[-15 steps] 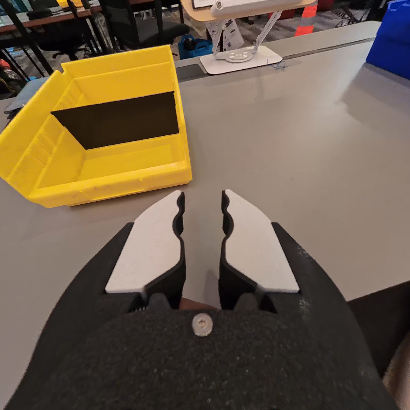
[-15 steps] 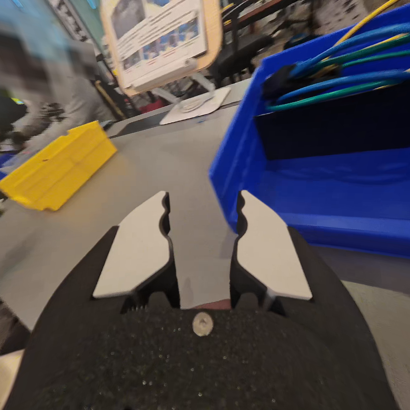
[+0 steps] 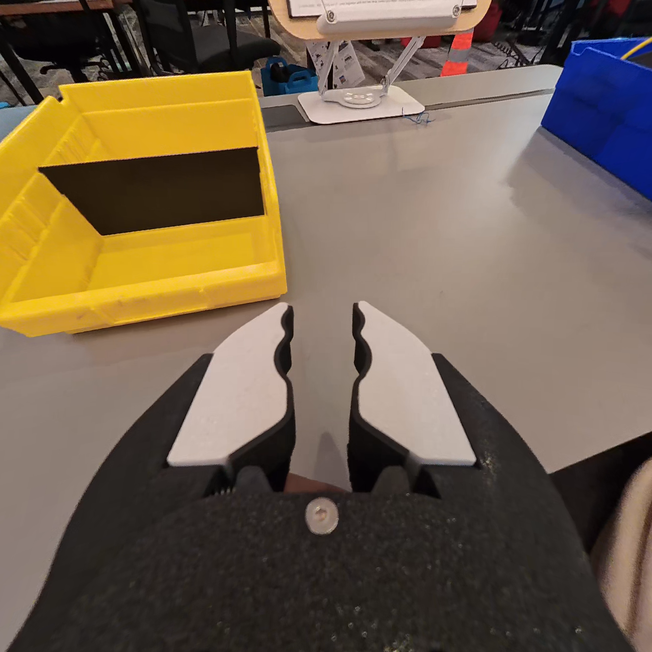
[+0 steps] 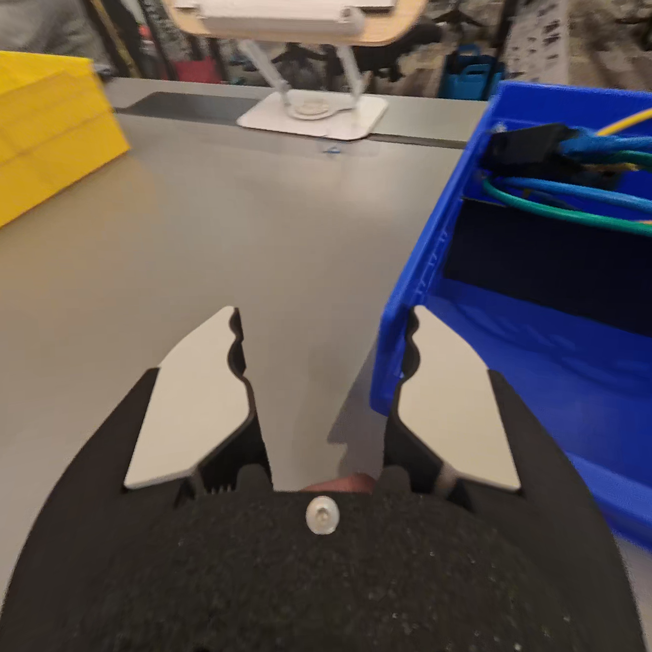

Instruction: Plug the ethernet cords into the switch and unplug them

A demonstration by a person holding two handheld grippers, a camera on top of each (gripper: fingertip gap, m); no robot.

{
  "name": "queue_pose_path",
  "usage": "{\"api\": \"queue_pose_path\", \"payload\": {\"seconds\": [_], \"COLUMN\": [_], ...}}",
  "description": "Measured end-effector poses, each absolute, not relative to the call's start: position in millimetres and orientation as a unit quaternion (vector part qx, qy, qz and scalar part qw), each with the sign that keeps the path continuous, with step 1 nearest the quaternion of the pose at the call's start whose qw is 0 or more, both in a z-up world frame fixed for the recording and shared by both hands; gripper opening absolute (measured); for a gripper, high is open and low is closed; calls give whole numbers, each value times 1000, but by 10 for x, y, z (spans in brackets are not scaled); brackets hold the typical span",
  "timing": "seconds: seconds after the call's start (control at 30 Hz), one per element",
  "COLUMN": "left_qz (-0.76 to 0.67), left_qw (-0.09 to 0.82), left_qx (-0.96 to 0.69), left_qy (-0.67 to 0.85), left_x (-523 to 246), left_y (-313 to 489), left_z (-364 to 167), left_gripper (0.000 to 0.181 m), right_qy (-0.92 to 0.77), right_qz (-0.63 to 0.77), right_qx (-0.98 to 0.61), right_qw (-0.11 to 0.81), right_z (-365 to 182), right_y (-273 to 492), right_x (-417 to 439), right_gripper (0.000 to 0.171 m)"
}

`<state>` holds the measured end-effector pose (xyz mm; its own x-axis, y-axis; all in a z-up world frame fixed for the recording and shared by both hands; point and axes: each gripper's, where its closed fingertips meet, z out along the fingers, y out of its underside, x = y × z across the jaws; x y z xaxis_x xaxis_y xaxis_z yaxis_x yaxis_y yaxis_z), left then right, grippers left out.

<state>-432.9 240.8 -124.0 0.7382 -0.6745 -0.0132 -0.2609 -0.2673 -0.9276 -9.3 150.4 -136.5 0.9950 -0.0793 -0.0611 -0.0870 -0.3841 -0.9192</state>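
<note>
**Both grippers empty above the desk**

Over the smooth grey desk (image 3: 423, 247) the left gripper (image 3: 323, 308) hovers with jaws slightly parted, holding nothing, just beside the empty yellow plastic bin (image 3: 141, 303). The right gripper (image 4: 324, 310) has jaws wide apart and empty, one finger over the near corner of the blue plastic bin (image 4: 398, 352). The black switch (image 4: 529, 148) and blue, green and yellow ethernet cords (image 4: 564, 194) lie in that bin's far compartment. Bare desk spans between the bins.
</note>
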Motion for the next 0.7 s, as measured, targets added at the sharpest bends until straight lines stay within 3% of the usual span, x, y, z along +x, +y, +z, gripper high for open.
{"api": "queue_pose_path", "payload": {"seconds": [0.07, 0.17, 0.23, 0.4, 0.5, 0.6, 0.7], "left_qz": [-200, -219, -246, -356, -388, -370, -376], "left_qw": [521, 514, 506, 462, 440, 420, 409], "left_qx": [-769, -758, -745, -689, -669, -684, -687], "left_qy": [313, 337, 358, 430, 456, 468, 468], "left_x": [-4257, -4055, -3843, -3039, -2486, -1965, -1515], "left_y": [2397, 2327, 2221, 1721, 1580, 1606, 1611], "left_z": [-1249, -1242, -1227, -1174, -1140, -1212, -1178], "left_gripper": [31, 33, 35, 43, 44, 47, 51], "right_qy": [14, -58, -72, -58, 39, 207, 238], "right_qz": [90, 244, 275, 182, 74, -70, -95], "right_qx": [-825, -785, -769, -757, -751, -784, -800], "right_qw": [557, 567, 572, 625, 654, 581, 543], "right_z": [-1311, -1093, -951, -634, -514, -831, -1110], "right_y": [1443, 1205, 1024, 635, 510, 244, 142], "right_x": [-431, -1104, -1358, -1271, -818, -162, -68], "right_gripper": [80, 51, 58, 62, 60, 57, 67]}}
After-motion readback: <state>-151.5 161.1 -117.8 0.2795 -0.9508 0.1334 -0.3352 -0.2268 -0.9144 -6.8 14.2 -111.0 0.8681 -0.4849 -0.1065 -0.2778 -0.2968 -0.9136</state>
